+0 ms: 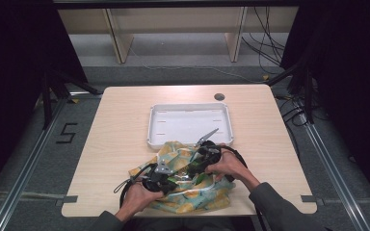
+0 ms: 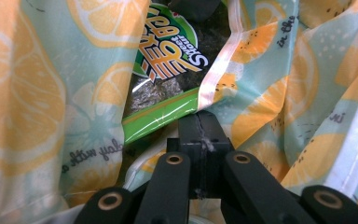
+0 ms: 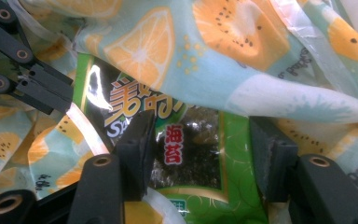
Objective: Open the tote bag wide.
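A thin bag (image 1: 197, 197) printed with orange and lemon slices lies crumpled at the table's front edge. Inside its mouth sits a green seaweed snack packet (image 3: 186, 154) (image 2: 165, 65) with a dark window. My left gripper (image 2: 199, 126) (image 3: 44, 88) is shut on the bag's white-hemmed rim and holds the mouth up. Inside the opening, my right gripper (image 3: 203, 122) is open, its pads (image 3: 137, 144) standing on either side of the packet's middle. In the high view both grippers (image 1: 173, 178) (image 1: 195, 166) meet over the bag.
A shallow white tray (image 1: 188, 122) stands just behind the bag at the table's middle. A round dark hole (image 1: 219, 96) marks the tabletop's far side. The person's hands and sleeves come in from the front edge. Cables lie on the floor beyond the table.
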Tool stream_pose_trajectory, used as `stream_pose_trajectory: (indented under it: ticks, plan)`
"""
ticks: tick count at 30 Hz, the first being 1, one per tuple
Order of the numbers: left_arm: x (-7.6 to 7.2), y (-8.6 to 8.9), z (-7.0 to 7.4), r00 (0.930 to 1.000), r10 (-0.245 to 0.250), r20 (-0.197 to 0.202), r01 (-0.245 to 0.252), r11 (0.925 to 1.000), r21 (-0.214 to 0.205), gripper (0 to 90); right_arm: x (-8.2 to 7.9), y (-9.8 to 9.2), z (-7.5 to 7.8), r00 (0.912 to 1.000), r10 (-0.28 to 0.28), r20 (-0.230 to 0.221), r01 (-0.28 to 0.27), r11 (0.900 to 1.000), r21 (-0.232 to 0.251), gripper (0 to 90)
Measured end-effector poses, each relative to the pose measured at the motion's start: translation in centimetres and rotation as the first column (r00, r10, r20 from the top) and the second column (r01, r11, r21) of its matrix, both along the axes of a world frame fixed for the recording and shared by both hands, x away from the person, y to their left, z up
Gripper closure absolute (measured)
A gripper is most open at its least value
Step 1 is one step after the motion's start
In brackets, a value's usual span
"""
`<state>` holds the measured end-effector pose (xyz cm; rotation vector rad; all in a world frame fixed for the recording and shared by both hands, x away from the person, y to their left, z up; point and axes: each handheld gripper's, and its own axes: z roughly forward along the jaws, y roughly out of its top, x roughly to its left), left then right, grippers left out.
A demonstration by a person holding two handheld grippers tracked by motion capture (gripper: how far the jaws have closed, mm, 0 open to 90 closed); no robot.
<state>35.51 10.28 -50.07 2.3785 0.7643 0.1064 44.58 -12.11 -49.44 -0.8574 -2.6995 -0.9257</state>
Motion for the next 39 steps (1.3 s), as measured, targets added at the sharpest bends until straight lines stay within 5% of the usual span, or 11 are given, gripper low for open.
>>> stream_pose_trajectory:
  ticks: [12, 18, 20, 21, 25, 27, 28, 33, 34, 36, 39]
  plan:
    - [-0.1, 0.0, 0.0, 0.9999, 0.008, 0.009, -0.008, 1.0, 0.005, 89.5, 0.1, -1.3, 0.7, 0.9985, -0.011, -0.053, 0.016, 0.996, 0.088, 63.2]
    - [-0.1, 0.0, 0.1, 0.9999, 0.008, 0.007, -0.008, 0.9998, 0.017, 89.5, -0.1, -1.1, 0.7, 0.9958, -0.033, -0.085, 0.039, 0.9965, 0.073, 63.5]
    - [-0.1, 0.0, 0.0, 0.9999, 0.005, 0.015, -0.005, 0.9999, 0.009, 89.5, 0.1, -1.0, 0.4, 0.9955, -0.036, -0.087, 0.042, 0.9967, 0.07, 63.7]
    - [-0.3, -0.3, -0.2, 0.9985, 0.051, 0.02, -0.051, 0.9984, -0.025, 89.5, 0.1, -1.1, 0.5, 0.9949, -0.037, -0.094, 0.044, 0.9965, 0.071, 64.3]
    - [-0.3, -0.2, -0.1, 0.9996, 0.025, 0.016, -0.025, 0.9997, -0.006, 89.5, 0.1, -1.3, 0.7, 0.9942, -0.043, -0.099, 0.054, 0.9924, 0.11, 69.5]
    - [-0.4, -0.4, -0.2, 0.9984, 0.056, 0.011, -0.056, 0.998, -0.028, 89.4, -0.1, -1.3, 1.3, 0.9905, -0.04, -0.132, 0.059, 0.988, 0.143, 74.1]
    - [-0.2, -0.1, 0.1, 0.9997, 0.003, 0.025, -0.004, 0.9997, 0.024, 89.4, -0.1, -1.4, 1.6, 0.9938, -0.043, -0.102, 0.059, 0.986, 0.156, 76.1]
    - [-0.3, -0.2, 0.0, 0.9995, 0.014, 0.027, -0.014, 0.9998, 0.014, 89.1, -0.3, -1.5, 2.3, 0.9945, -0.046, -0.095, 0.061, 0.9835, 0.17, 79.5]
    - [-0.3, -0.2, 0.0, 0.9995, 0.015, 0.028, -0.015, 0.9998, 0.012, 89.0, -0.3, -1.4, 2.1, 0.9969, -0.048, -0.063, 0.058, 0.9831, 0.173, 80.8]
    - [-0.5, -0.3, 0.1, 0.999, 0.04, 0.02, -0.04, 0.9988, -0.028, 87.7, -0.3, -1.5, 2.4, 0.9941, -0.075, -0.078, 0.087, 0.983, 0.162, 87.9]
    - [-0.9, 0.0, 1.4, 0.9987, 0.028, 0.044, -0.026, 0.9987, -0.045, 84.2, 0.0, -2.1, 2.6, 0.9946, -0.073, -0.073, 0.086, 0.9795, 0.182, 88.6]
